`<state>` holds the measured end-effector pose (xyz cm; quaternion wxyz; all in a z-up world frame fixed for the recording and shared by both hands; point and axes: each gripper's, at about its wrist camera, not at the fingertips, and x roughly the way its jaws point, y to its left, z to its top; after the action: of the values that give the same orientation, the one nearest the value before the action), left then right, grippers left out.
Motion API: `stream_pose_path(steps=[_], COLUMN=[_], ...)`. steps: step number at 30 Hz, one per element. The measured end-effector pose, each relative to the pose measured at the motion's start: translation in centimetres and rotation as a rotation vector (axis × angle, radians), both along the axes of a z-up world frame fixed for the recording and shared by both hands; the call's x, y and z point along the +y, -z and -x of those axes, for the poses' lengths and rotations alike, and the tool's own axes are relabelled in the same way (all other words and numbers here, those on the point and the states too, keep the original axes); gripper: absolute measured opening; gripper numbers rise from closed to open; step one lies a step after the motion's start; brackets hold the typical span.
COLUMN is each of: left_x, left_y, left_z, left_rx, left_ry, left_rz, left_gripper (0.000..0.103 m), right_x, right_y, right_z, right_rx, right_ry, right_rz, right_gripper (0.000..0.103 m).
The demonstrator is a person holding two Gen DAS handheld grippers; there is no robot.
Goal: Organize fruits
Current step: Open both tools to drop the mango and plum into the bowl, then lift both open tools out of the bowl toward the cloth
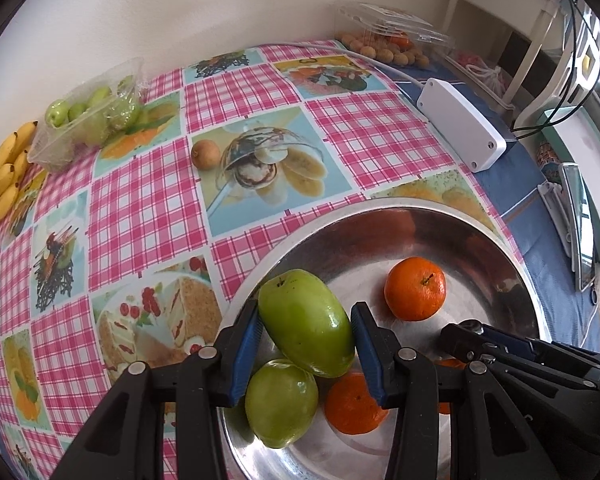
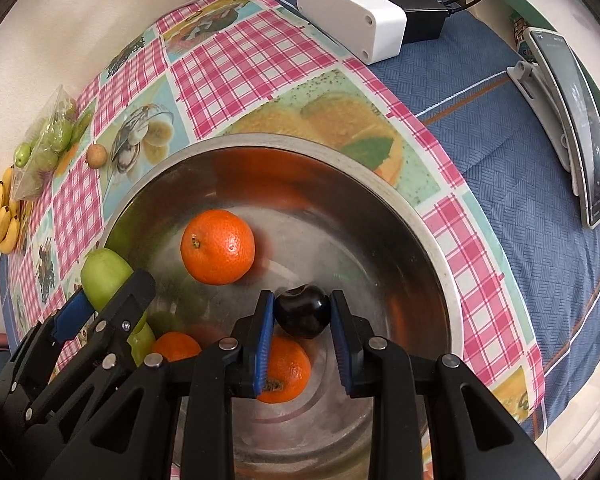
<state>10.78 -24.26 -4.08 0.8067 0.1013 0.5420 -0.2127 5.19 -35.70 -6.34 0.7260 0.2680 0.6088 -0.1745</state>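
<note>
Partly done, judging by what lies where. The steel bowl (image 1: 440,216) on the desk (image 1: 140,200) already holds three oranges (image 2: 217,246) and one green fruit (image 1: 281,404). Still outside, beyond the bowl's far rim: bananas (image 1: 4,176), a tray of green fruit (image 1: 88,116), a small brown fruit (image 1: 206,154).

Left tongs (image 1: 306,320) are angled steeply down over the bowl's near-left edge, clamped on a second green fruit (image 1: 306,322). Right tongs (image 2: 302,312) are pointed almost straight down over the bowl's middle, pinched on a dark plum (image 2: 302,311).

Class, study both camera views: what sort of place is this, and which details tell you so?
Probably a home, perhaps a kitchen or dining table: a fruit-print checked tablecloth, a steel bowl holding fruit, bananas by the wall, and a phone on a stand.
</note>
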Motion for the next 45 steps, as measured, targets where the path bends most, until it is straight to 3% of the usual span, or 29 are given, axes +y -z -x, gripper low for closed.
stream_pose_path(steps=[7, 13, 21, 28, 31, 45], left_x=[0.0, 0.0, 0.7, 1.4, 2.0, 6.5], left_y=[0.3, 0.1, -2.0, -3.9, -4.4, -2.5], left_z=[-0.1, -0.1, -0.1, 0.0, -0.3, -2.5], left_rx=[0.017, 0.022, -0.007, -0.026, -0.034, 0.025], left_ry=[0.002, -0.003, -0.014, -0.023, -0.043, -0.194], left_rz=[-0.007, -0.006, 0.027, 0.058, 0.059, 0.040], left_gripper=[0.049, 0.049, 0.049, 0.050, 0.051, 0.054], right_x=[0.1, 0.0, -0.9, -1.1, -1.0, -0.1], right_y=[0.1, 0.0, -1.5, -4.0, -4.9, -4.9], right_z=[0.1, 0.3, 0.5, 0.5, 0.5, 0.1], right_rx=[0.005, 0.008, -0.020, -0.071, -0.092, -0.090], right_ry=[0.002, 0.009, 0.023, 0.001, -0.003, -0.031], right_rz=[-0.001, 0.008, 0.029, 0.052, 0.061, 0.079], right_gripper=[0.032, 0.040, 0.062, 0.065, 0.072, 0.073])
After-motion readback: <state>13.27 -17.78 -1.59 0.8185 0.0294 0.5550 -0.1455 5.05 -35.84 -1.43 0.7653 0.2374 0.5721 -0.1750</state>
